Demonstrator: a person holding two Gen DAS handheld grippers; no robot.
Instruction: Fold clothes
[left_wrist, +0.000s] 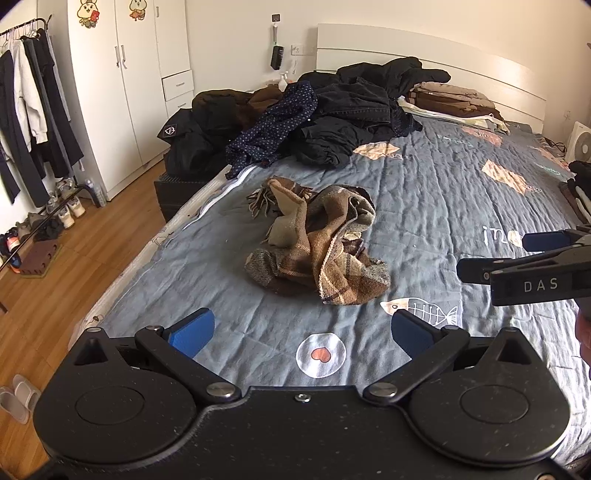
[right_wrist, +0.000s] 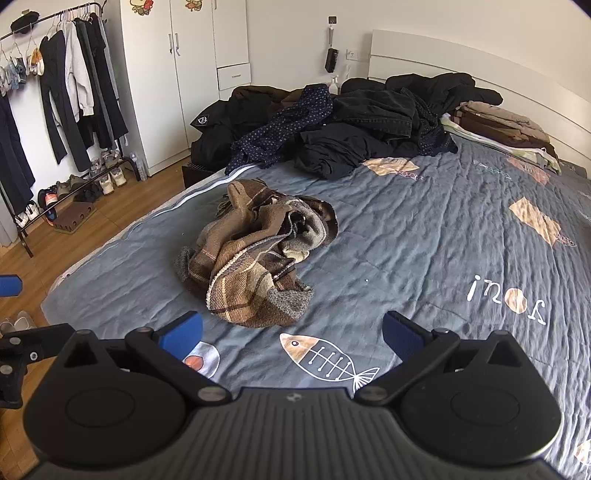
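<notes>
One brown plaid scarf (left_wrist: 317, 251) lay crumpled in a heap on the bed (left_wrist: 424, 206), in front of both claws. The left claw (left_wrist: 303, 332) and the right claw (right_wrist: 291, 332) were each held spread and empty above the quilt. For folding, the scarf would best be taken by its fringed end (left_wrist: 258, 199) and an edge, then drawn out flat. Behind it, one dark unfolded pile (left_wrist: 332, 122) and one folded stack (left_wrist: 450, 101) were counted.

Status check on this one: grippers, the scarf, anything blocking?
Left gripper open, right gripper open, both empty. Plaid scarf crumpled on bedspread, untouched. Nothing blocking.
</notes>
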